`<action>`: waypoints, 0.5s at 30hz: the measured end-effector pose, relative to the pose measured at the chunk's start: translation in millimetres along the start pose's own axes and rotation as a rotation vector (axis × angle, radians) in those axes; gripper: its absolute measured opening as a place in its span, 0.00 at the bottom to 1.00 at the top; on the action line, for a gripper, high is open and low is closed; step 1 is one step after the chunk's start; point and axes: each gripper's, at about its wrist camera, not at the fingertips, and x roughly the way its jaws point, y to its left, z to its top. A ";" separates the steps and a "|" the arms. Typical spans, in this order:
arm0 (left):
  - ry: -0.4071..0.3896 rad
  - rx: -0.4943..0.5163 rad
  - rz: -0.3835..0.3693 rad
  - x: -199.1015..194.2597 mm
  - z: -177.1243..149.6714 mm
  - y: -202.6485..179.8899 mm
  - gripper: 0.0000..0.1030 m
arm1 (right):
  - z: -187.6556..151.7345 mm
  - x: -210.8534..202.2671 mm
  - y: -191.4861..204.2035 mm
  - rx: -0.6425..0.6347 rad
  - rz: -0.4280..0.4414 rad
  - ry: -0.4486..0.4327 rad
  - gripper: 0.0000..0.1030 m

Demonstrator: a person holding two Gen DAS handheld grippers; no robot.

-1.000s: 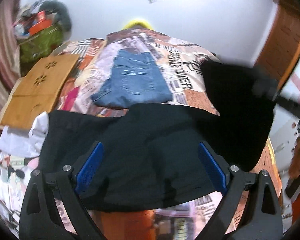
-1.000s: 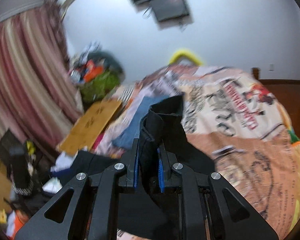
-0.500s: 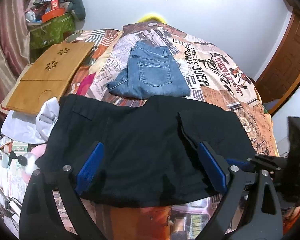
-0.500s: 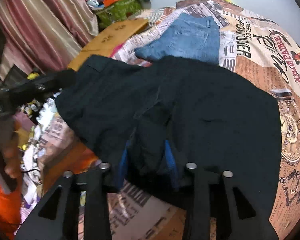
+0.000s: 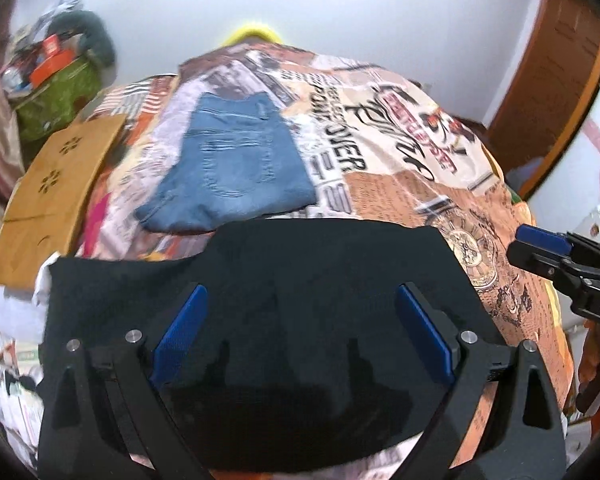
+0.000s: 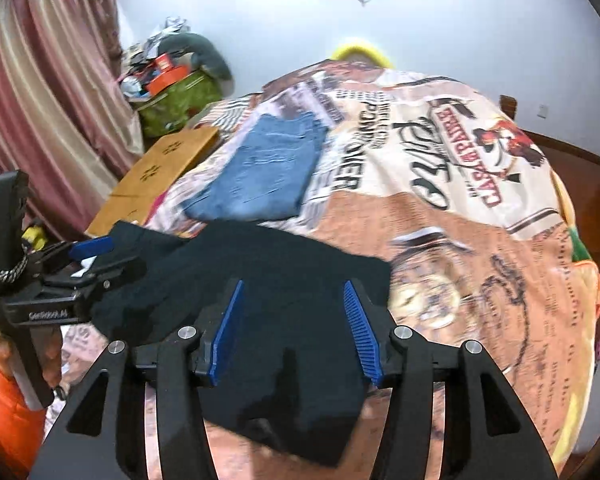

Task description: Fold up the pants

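Note:
Black pants [image 5: 300, 300] lie folded flat on the printed bedspread [image 5: 420, 184] near its front edge. They also show in the right wrist view [image 6: 284, 288]. My left gripper [image 5: 300, 336] is open and empty, hovering over the pants. My right gripper [image 6: 294, 332] is open and empty above the pants' right part. The right gripper also shows at the right edge of the left wrist view [image 5: 548, 252]. The left gripper shows at the left of the right wrist view [image 6: 88, 258].
Folded blue jeans [image 5: 232, 176] lie farther back on the bed, also in the right wrist view [image 6: 268, 172]. A wooden lap board [image 5: 56, 184] lies at the bed's left edge. A green bin of clutter [image 5: 52, 92] and a curtain [image 6: 40, 100] stand left.
The right gripper brought a pant end down onto the bed, let go and opened. It has drawn back. The pants now lie flat in a smaller fold.

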 end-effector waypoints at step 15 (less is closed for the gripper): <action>0.202 0.122 -0.024 100.1 -19.3 -37.9 0.95 | -34.8 86.0 -21.5 -0.075 0.070 0.227 0.46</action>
